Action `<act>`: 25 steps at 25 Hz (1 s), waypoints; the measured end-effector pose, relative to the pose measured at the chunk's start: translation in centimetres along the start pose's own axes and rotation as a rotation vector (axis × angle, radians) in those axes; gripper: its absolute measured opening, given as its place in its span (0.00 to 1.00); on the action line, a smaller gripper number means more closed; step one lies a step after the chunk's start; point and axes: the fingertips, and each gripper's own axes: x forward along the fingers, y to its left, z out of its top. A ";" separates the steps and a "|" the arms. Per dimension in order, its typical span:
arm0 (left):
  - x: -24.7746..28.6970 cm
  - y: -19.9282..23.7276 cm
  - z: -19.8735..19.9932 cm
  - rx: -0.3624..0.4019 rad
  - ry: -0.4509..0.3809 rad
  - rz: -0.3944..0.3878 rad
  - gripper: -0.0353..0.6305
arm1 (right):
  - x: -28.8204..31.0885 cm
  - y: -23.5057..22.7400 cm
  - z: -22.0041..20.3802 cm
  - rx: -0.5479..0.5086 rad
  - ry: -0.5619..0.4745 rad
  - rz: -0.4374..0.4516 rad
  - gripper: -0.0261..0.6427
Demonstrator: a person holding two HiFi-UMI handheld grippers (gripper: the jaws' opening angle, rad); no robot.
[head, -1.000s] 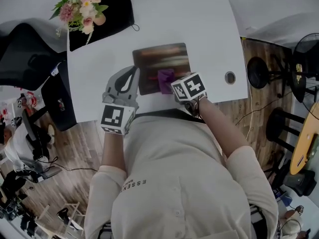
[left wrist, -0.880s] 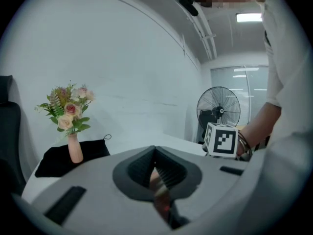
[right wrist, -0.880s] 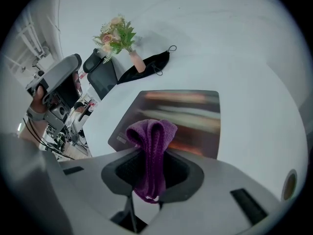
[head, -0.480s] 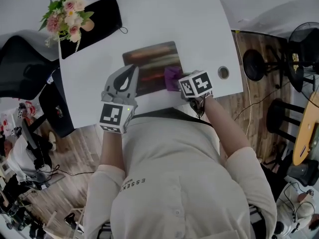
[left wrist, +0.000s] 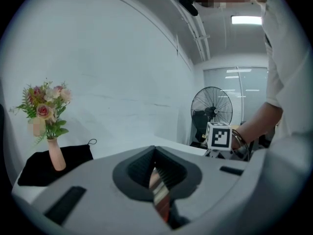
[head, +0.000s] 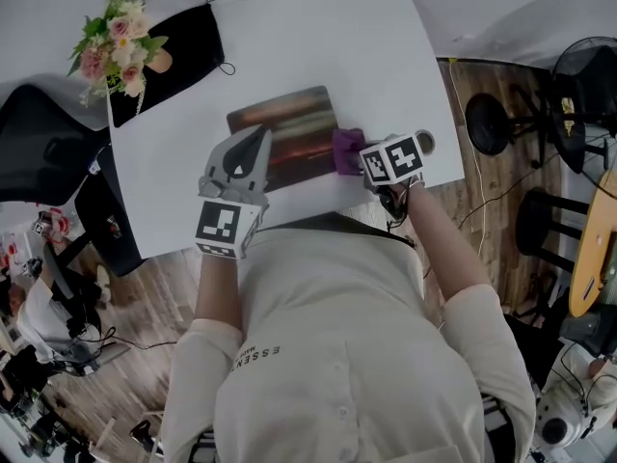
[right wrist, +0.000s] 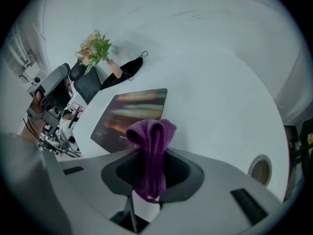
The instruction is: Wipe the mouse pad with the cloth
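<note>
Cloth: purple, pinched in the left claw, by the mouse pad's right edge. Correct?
No. The cloth is pinched in the right claw, not the left, as the right gripper view shows. It is purple and sits by the mouse pad's right edge.

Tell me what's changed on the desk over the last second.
The right gripper, clamped on the purple cloth, swept it rightward across the mouse pad to about its right edge, partly over the white table. The left gripper stayed shut on the mouse pad's near left corner.
</note>
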 end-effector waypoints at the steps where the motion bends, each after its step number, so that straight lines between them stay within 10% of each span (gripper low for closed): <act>1: 0.1 -0.1 0.1 0.004 -0.003 -0.002 0.05 | -0.2 -0.3 -0.1 -0.001 0.001 -0.004 0.19; 12: -0.9 1.2 0.6 0.001 -0.016 0.065 0.05 | -2.5 -0.6 3.4 -0.094 -0.083 -0.061 0.19; 25: -5.9 6.4 3.4 0.040 -0.039 0.258 0.05 | -6.3 7.2 14.3 -0.302 -0.477 0.020 0.19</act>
